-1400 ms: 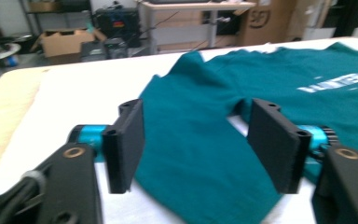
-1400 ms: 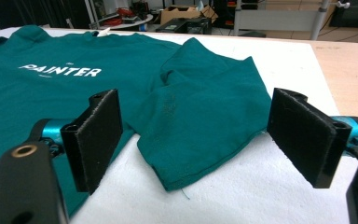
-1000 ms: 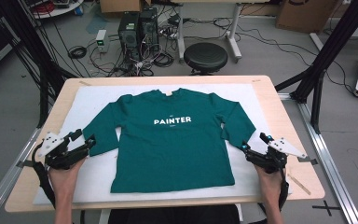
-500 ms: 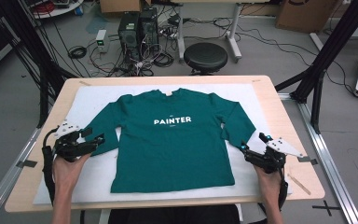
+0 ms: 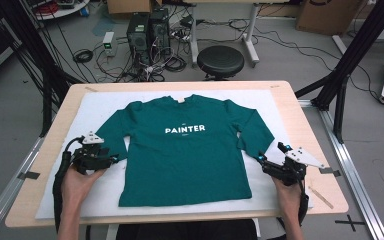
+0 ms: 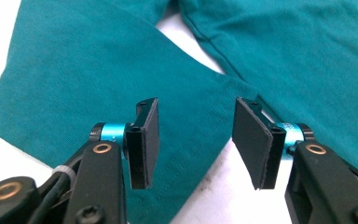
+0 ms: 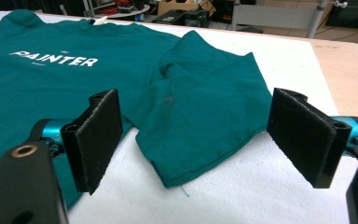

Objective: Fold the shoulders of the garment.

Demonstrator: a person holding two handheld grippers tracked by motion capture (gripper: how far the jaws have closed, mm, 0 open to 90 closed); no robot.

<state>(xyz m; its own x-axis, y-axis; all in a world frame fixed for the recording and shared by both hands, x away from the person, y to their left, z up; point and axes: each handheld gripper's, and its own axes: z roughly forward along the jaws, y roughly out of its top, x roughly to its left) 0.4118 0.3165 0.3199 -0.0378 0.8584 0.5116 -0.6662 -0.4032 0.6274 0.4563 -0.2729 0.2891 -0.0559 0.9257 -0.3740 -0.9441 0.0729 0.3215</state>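
From the high view, a teal long-sleeved cotton shirt (image 5: 187, 150) printed "PAINTER" lies flat, face up, on a white padded mat (image 5: 60, 200) covering the pale wooden counter (image 5: 300, 100). The left tool (image 5: 111, 159) sits at the cuff of the shirt's left-hand sleeve; a second ago it lay further out from the shirt, so it has come in toward the cuff and lifted a little. The right tool (image 5: 262, 161) rests just beyond the other cuff and has not shifted.

In the left gripper view, the left tool (image 6: 193, 140) stands roughly half open above the sleeve cuff (image 6: 74, 93), its jaws having just been closing; fabric lies below and between the pads, yet neither pad presses on it (so no grip so far). This looks like the start of a pinch on the cuff, probably to fold the sleeve inward over the shirt.

In the right gripper view, the right tool (image 7: 200, 140) gapes wide, holding nothing, with the rumpled right sleeve cuff (image 7: 205, 121) lying ahead between the jaws, near but untouched.
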